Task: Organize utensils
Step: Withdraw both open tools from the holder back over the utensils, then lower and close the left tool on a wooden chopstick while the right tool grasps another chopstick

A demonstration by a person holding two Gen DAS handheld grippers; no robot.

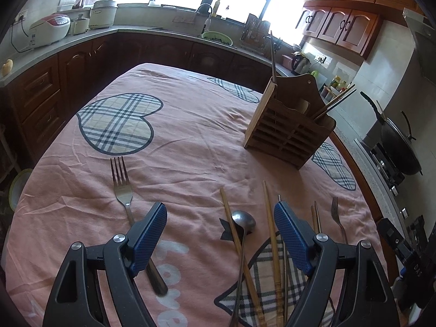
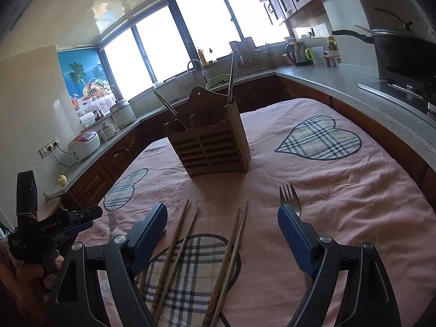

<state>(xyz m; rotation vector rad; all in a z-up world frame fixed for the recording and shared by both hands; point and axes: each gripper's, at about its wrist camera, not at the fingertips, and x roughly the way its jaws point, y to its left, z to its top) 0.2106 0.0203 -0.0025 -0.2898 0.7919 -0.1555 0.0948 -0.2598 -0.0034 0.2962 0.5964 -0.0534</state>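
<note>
A wooden slatted utensil holder (image 1: 288,133) (image 2: 209,147) stands upright on the pink tablecloth, with a few chopsticks (image 1: 335,102) leaning out of it. My left gripper (image 1: 220,212) is open just above the cloth. A metal spoon (image 1: 243,219) and two wooden chopsticks (image 1: 268,218) lie between its fingers, untouched. A fork (image 1: 121,185) lies to the left, its handle running under the left finger. My right gripper (image 2: 222,215) is open over several loose chopsticks (image 2: 239,231). Another fork (image 2: 290,199) lies beside its right finger. The left gripper (image 2: 87,219) shows at the left edge.
The pink tablecloth (image 1: 190,141) carries plaid heart patches. Kitchen counters ring the table: a rice cooker (image 1: 50,28) at left, a sink with a green bowl (image 1: 216,38) at the back, a black wok (image 1: 400,147) on the stove at right.
</note>
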